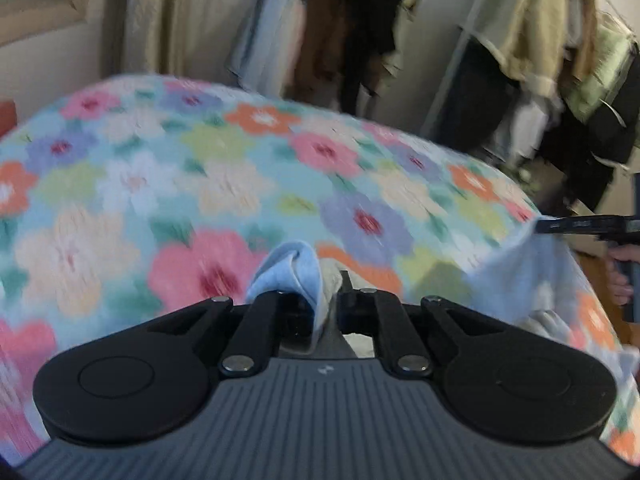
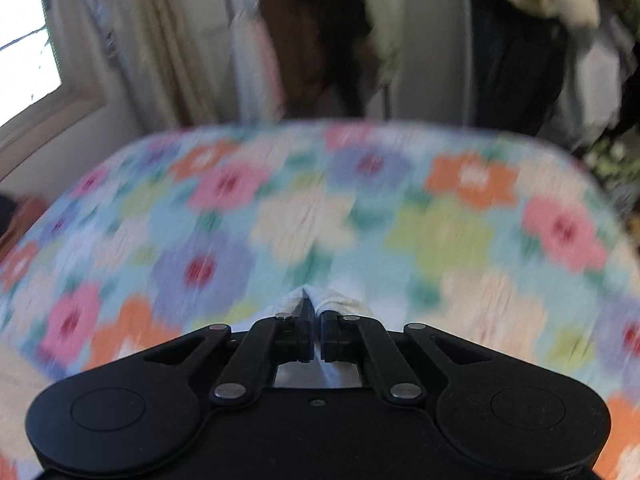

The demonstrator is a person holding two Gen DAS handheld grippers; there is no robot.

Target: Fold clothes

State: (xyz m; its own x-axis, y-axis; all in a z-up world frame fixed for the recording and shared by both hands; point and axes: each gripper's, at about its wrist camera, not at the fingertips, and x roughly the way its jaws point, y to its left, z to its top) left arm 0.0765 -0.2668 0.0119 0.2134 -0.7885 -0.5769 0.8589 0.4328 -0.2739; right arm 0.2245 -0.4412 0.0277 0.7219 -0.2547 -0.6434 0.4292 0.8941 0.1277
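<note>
Two grippers each pinch a part of the same pale blue garment (image 1: 516, 276) over a bed covered by a flowered blanket (image 1: 192, 168). In the left wrist view the left gripper (image 1: 320, 300) has its jaws drawn together on a bunched fold of the blue cloth, which pokes up just ahead of the fingertips and runs down between the black fingers (image 1: 260, 320); a bit of grey-white fabric shows beside the fold. Off to the right of that gripper, well apart from it, the right gripper (image 1: 544, 225) reaches in from the frame edge, its tip closed on another edge of the garment, with a hand (image 1: 620, 276) wrapped round its handle. The cloth hangs from that tip down toward the blanket.

In the right wrist view the right gripper (image 2: 314, 320) shows its pads nearly touching, clamped on a thin peak of whitish-blue cloth (image 2: 320, 300) that rises just beyond them (the whole view is motion-blurred). Beyond the bed, ahead of both grippers, hang clothes on a rack (image 1: 520, 40) and a beige curtain (image 2: 132, 40) beside a window (image 2: 24, 52).
</note>
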